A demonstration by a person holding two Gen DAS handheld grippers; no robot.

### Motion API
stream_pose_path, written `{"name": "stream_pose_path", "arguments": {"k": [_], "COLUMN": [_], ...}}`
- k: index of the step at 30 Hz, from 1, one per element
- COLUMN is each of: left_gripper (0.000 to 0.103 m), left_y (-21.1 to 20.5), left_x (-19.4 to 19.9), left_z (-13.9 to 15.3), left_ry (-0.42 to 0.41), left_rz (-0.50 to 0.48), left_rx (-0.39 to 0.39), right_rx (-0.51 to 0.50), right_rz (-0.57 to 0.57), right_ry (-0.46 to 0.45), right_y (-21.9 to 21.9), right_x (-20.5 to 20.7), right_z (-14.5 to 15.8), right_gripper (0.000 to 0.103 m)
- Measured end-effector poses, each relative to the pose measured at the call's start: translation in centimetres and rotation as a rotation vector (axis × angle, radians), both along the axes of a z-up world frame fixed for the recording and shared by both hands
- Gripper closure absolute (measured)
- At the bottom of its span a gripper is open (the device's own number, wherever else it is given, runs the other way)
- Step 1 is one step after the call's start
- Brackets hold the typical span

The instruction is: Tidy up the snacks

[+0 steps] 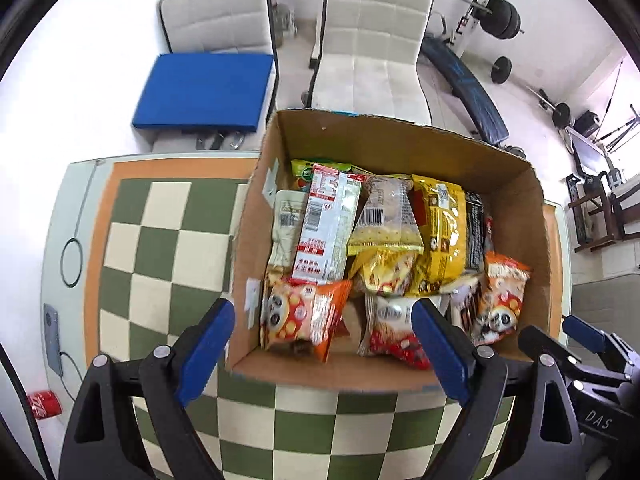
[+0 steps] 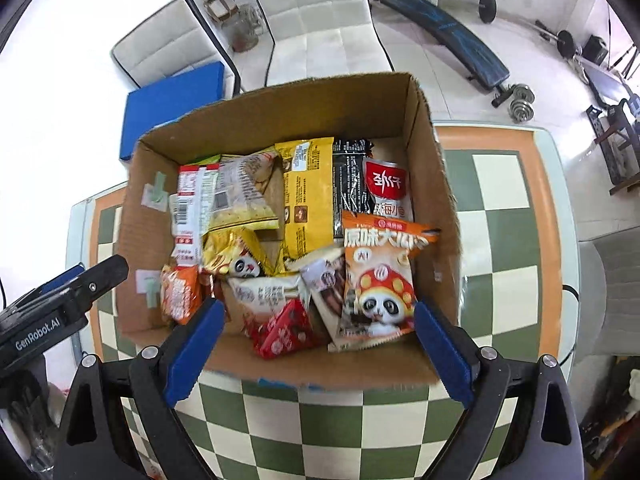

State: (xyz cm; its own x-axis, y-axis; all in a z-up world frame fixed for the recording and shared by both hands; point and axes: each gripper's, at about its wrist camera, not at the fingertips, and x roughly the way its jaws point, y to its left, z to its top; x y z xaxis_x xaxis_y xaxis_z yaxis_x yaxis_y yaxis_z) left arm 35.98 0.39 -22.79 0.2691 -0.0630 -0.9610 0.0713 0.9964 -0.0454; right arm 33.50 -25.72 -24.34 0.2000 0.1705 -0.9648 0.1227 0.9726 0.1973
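Note:
An open cardboard box (image 1: 400,136) stands on the checkered table and holds several snack packets. In the left wrist view I see an orange panda packet (image 1: 300,316), a red-white packet (image 1: 328,224) and a yellow bag (image 1: 440,224). My left gripper (image 1: 324,336) is open and empty, above the box's near edge. In the right wrist view the box (image 2: 280,112) shows an orange panda packet (image 2: 380,280), a red packet (image 2: 280,328) and a yellow bag (image 2: 308,196). My right gripper (image 2: 316,340) is open and empty, above the near edge. The left gripper's body (image 2: 60,304) shows at its left.
The green-and-cream checkered table (image 1: 160,248) carries the box. A red can (image 1: 44,404) lies on the floor at the left. Two white chairs (image 1: 372,40) and a blue cushion (image 1: 204,92) stand beyond the table. Gym equipment (image 1: 500,16) is at the back right.

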Motion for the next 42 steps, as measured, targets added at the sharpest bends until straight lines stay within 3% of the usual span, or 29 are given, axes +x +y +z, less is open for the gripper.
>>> {"name": "stream_pose_path", "arguments": {"k": [25, 33, 42], "left_gripper": [0.012, 0.012, 0.012], "left_y": [1.2, 1.1, 0.7], "left_x": [-17.0, -20.7, -22.5], "left_z": [13.5, 16.5, 17.7], "left_ry": [-0.238, -0.287, -0.294], "left_rz": [-0.034, -0.033, -0.024], "left_rx": [0.014, 0.017, -0.004], "right_rx": [-0.043, -0.037, -0.051], "right_rz": [0.084, 0.076, 0.069], "right_ry": [-0.283, -0.343, -0.372], "right_y": [2.1, 2.0, 1.8], "right_x": [-17.2, -21.7, -25.5], "right_z": [15.8, 20.3, 23.0], "right_gripper": [0.006, 0.005, 0.005]}}
